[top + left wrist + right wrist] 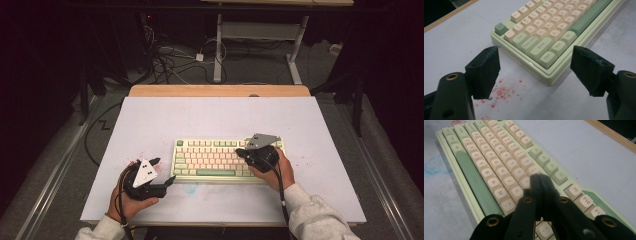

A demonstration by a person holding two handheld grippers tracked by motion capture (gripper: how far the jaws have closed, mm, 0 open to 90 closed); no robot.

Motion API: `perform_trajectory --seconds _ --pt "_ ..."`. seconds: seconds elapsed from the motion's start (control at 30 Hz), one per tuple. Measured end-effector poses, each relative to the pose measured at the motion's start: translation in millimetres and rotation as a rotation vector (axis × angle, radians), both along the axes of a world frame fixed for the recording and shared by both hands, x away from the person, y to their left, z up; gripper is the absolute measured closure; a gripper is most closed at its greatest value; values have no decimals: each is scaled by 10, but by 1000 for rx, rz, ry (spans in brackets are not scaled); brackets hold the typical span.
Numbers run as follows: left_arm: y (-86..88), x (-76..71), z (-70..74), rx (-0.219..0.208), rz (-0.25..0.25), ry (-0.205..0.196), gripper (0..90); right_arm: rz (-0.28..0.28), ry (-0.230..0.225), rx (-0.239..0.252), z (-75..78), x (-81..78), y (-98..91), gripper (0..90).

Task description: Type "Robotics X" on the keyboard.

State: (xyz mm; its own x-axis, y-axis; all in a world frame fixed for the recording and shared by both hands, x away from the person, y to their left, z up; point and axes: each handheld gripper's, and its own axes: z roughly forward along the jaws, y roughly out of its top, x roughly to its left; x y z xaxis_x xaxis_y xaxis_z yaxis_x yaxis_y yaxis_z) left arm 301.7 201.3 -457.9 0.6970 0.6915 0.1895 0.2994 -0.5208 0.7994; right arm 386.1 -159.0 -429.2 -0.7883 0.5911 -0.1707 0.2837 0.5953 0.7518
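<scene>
A pale green keyboard (pixel 220 157) with cream and green keys lies on the white table top. My left gripper (pixel 165 171) rests at the keyboard's near left corner, open, with nothing between its jaws. In the left gripper view the keyboard corner (pixel 549 62) with the Ctrl key lies just ahead of that gripper (pixel 536 70). My right gripper (pixel 241 151) is over the keyboard's right half, shut with its jaws pressed together and empty. In the right gripper view its tips (pixel 539 177) hover over the cream keys (pixel 506 177) near the upper rows.
Red specks (pixel 499 92) stain the table top near the left gripper, and a faint blue smear (pixel 434 166) lies in front of the keyboard. The wooden table edge (pixel 220 90) runs along the far side. Cables and a desk frame (pixel 218 45) stand on the floor beyond.
</scene>
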Motion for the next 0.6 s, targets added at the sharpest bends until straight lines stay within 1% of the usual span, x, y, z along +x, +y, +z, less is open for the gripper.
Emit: perform_trajectory --seconds 0.03,0.07,0.1,0.2,0.27,0.4,0.47,0.5,0.53,0.57,0.6 --pt "1 -6 0 -6 4 0 224 -5 7 1 -8 19 12 900" --pt "4 -6 7 -4 2 -11 225 1 8 -3 -15 42 21 900" --pt "1 -16 10 -8 3 -2 225 -1 14 -7 -24 55 39 900" --pt "-15 -26 16 -6 2 -3 225 13 26 -31 -42 77 89 900" --pt "-22 -24 15 0 0 -4 225 24 24 -49 -50 89 118 900" --pt "-15 -20 10 -3 -2 3 225 22 38 -75 -82 120 150 900" --pt "-14 -24 9 -3 -3 5 225 22 41 -80 -99 143 152 900" --pt "-10 -21 11 2 -7 -8 225 24 44 -86 -106 154 152 900" --pt "-7 -25 10 3 -9 -9 225 21 48 -91 -112 159 158 900" --pt "-9 -36 5 -3 -7 6 225 21 49 -96 -121 163 162 900" --pt "-8 -39 3 -2 -8 7 225 21 49 -100 -130 169 168 900"
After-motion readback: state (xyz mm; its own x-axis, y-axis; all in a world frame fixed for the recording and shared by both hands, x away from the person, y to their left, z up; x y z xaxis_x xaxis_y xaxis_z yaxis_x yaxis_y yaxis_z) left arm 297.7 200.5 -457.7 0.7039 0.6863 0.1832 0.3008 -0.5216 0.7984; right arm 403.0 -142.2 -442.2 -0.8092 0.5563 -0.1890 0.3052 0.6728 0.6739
